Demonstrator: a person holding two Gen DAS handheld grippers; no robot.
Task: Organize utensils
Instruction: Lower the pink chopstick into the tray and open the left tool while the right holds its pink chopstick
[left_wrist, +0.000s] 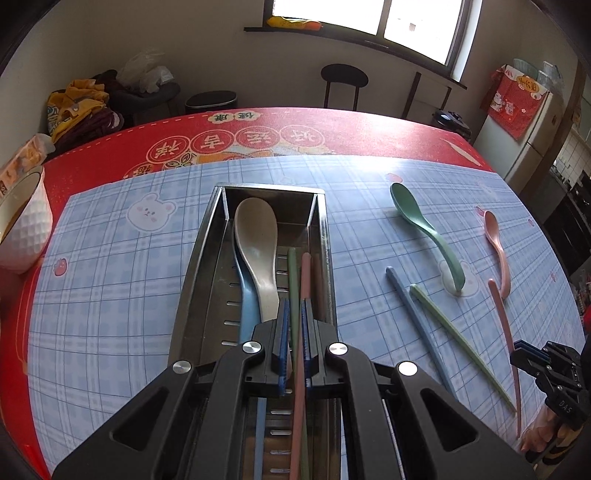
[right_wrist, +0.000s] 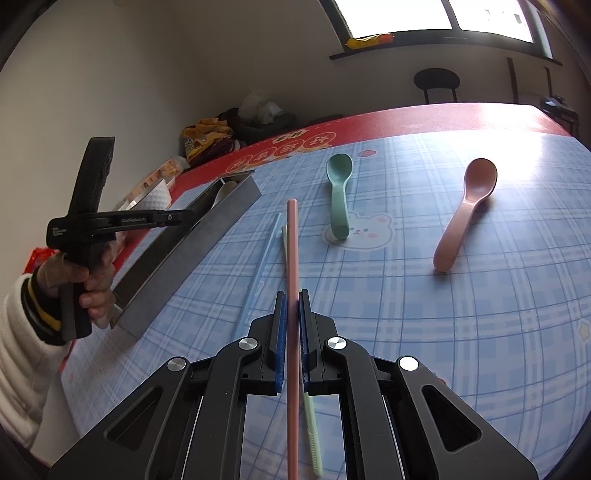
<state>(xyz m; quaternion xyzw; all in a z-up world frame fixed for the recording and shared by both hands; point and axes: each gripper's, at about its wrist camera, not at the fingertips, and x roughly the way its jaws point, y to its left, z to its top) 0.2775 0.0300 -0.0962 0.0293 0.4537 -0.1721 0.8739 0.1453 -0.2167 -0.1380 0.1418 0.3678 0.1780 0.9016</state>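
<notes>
My left gripper (left_wrist: 294, 306) is shut on a pink chopstick (left_wrist: 305, 273) and hangs over the long steel tray (left_wrist: 207, 258). Inside the tray lie a beige spoon (left_wrist: 256, 236), a blue spoon (left_wrist: 246, 310) under it and a green chopstick (left_wrist: 292, 266). My right gripper (right_wrist: 292, 295) is shut on another pink chopstick (right_wrist: 292, 240), which points out over the blue checked mat. A green chopstick (right_wrist: 312, 435), a blue chopstick (right_wrist: 264, 251), a green spoon (right_wrist: 339, 192) and a pink spoon (right_wrist: 465, 210) lie loose on the mat. In the right wrist view a hand holds the left gripper (right_wrist: 190, 214) at the tray (right_wrist: 192, 243).
A white bowl (left_wrist: 22, 225) stands at the table's left edge beside the mat. The red tablecloth (left_wrist: 332, 125) runs to the far edge, with a chair (left_wrist: 343, 83) and a bin (left_wrist: 210, 101) behind it. A white sleeve (right_wrist: 22, 350) is at the lower left.
</notes>
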